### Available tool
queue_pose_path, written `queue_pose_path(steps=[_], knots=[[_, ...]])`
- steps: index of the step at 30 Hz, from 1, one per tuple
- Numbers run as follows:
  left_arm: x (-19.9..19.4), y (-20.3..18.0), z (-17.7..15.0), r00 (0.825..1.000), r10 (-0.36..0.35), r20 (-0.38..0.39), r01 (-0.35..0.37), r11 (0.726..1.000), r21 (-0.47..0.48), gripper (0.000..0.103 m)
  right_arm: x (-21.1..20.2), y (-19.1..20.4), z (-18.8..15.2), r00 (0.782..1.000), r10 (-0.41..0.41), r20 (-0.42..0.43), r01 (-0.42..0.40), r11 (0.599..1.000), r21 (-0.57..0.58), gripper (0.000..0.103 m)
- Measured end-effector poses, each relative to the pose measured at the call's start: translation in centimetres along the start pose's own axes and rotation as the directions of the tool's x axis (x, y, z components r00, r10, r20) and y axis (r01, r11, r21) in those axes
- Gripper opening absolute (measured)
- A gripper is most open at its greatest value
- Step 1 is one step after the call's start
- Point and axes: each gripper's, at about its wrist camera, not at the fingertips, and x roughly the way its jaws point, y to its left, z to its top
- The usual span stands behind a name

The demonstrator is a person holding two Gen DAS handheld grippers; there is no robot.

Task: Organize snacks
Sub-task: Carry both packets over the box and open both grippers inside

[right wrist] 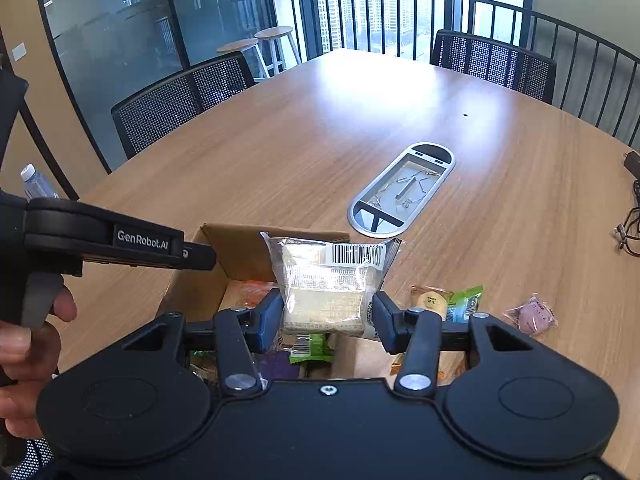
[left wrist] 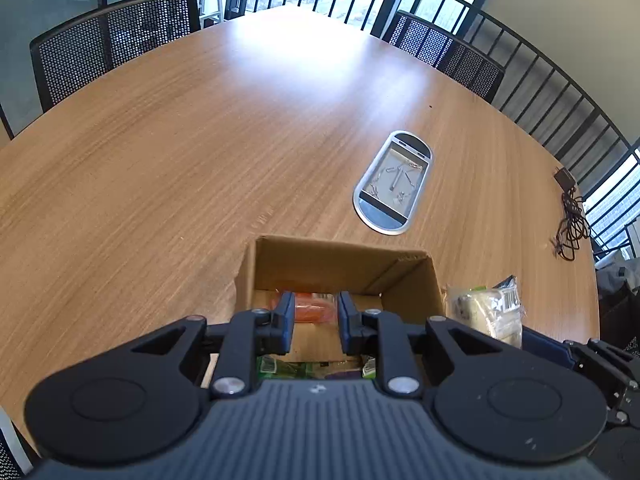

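Currently, a clear packet with a pale cake [right wrist: 326, 288] inside and a barcode on top is clamped between the two pads of the right gripper [right wrist: 325, 314]. It is held upright above the open cardboard box [right wrist: 240, 256], near its right wall. The same packet [left wrist: 486, 308] is seen in the left wrist view just to the right of the box [left wrist: 340, 264].

The left gripper [left wrist: 316, 320] is held over the box with a narrow gap between its pads, and nothing is gripped there. Below it, an orange packet [left wrist: 316, 308] is lying on the bottom of the box, and green wrappers [left wrist: 288, 368] are seen nearer to the camera.

On the wooden table [right wrist: 280, 152], to the right of the box, three more snacks are left: a tan one [right wrist: 430, 300], a green one [right wrist: 466, 300] touching it, and a pink one [right wrist: 532, 314] further apart. A hand [right wrist: 28, 344] is seen on the handle of the left gripper in the right wrist view.
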Motion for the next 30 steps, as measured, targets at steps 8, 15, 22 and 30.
queue_pose_path(steps=[8, 15, 22, 30], knots=[[-1.0, 2.0, 0.3, 0.999, 0.037, 0.018, -0.036, 0.998, -0.043, 0.022, 1.2, 1.3, 0.6, 0.999, 0.035, -0.010, -0.035, 0.999, -0.024, 0.048], [-1.7, 3.7, 0.1, 0.997, 0.071, 0.025, -0.069, 0.994, -0.086, 0.026, 1.6, 2.7, 1.3, 0.993, 0.116, 0.006, -0.116, 0.993, -0.031, 0.053], [-2.5, 4.0, -0.7, 0.996, 0.089, 0.027, -0.086, 0.991, -0.100, 0.037, 0.9, 2.6, 0.7, 0.995, 0.104, 0.003, -0.104, 0.994, -0.034, 0.071], [-3.1, 2.8, -1.6, 0.993, 0.108, 0.036, -0.105, 0.990, -0.090, 0.067, -1.2, 0.6, -0.8, 0.998, 0.064, 0.013, -0.064, 0.998, 0.009, 0.071]])
